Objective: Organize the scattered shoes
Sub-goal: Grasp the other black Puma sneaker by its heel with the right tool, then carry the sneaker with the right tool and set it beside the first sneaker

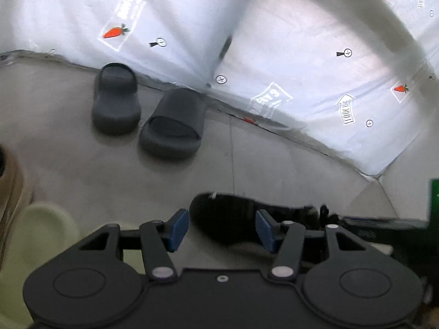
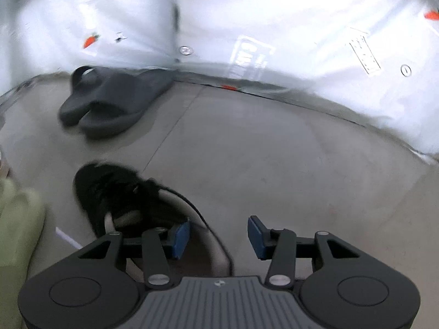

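A black lace-up sneaker (image 1: 227, 219) lies on the grey floor, blurred. It lies lengthwise across the front of my left gripper (image 1: 222, 229) and runs on past the right pad. The blue pads stand apart and nothing is clamped. In the right wrist view the same sneaker (image 2: 115, 192) is ahead and to the left of my right gripper (image 2: 218, 237). That gripper's left pad is at the sneaker's heel opening. Only floor and a loose lace (image 2: 208, 227) show between its separated pads. A pair of dark grey slides (image 1: 145, 109) (image 2: 109, 101) sits by the wall.
A pale green slipper (image 1: 35, 235) (image 2: 16, 227) lies at the lower left, and a tan shoe (image 1: 11, 186) is at the left edge. White plastic sheeting with carrot prints (image 1: 301, 68) covers the wall. The grey floor (image 2: 260, 150) runs to its base.
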{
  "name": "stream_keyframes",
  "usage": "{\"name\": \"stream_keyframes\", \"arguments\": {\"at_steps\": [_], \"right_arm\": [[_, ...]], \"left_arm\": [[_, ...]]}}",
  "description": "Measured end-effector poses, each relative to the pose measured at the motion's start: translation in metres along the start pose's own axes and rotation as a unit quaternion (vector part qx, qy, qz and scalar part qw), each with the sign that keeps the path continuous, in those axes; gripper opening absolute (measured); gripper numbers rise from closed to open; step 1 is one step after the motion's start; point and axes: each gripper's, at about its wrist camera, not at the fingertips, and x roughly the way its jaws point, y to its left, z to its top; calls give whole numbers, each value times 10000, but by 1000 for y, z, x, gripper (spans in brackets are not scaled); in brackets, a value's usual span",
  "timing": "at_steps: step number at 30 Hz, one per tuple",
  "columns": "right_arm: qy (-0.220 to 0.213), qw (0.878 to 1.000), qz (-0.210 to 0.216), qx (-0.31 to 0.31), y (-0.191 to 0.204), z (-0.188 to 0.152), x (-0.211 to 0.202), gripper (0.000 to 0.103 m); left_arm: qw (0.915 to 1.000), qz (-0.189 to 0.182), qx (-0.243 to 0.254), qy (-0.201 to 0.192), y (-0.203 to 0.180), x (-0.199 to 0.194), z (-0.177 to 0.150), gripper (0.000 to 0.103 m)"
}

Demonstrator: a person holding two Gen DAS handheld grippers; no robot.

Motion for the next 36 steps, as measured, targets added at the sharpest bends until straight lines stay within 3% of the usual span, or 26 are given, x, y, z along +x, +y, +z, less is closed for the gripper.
{"name": "stream_keyframes", "arguments": {"at_steps": [5,9,12,16,22,27,29,30,31,32,34,36], "right_arm": [[349,9990,50,290,-1,-11,-11,48],[634,9973,-261,269,3,-19,9,48],[650,9958,-508,386,-2,-9,27,49],[692,9950,-470,546,-13,15,52,49],[502,9973,-404,-361,-10,66,100,54],[690,9940,-135,-837,-10,88,113,55],[606,9963,-131,-592,-20,89,104,65],[529,9976,-136,-431,-24,89,98,75],[398,9991,-145,1,-30,86,87,84],[260,9985,-154,460,-36,84,75,87],[30,9893,-77,1456,-45,74,55,92],[-109,9726,146,2316,-47,61,44,93]], "left_arm": [[9991,-292,102,305,2,29,10,55],[9981,-329,231,475,5,53,16,55],[9983,-330,106,461,13,61,20,55],[9988,-236,-36,416,25,67,22,55],[9990,-109,-222,365,31,70,26,55],[9990,-110,-218,377,28,73,26,55],[9990,-133,-209,379,26,74,26,55],[9990,-146,-208,377,25,75,26,55],[9990,-152,-206,372,25,76,26,55],[9991,-135,-205,352,25,76,26,55],[9992,-102,-229,310,26,76,27,55],[9992,-86,-276,257,27,75,30,55]]}}
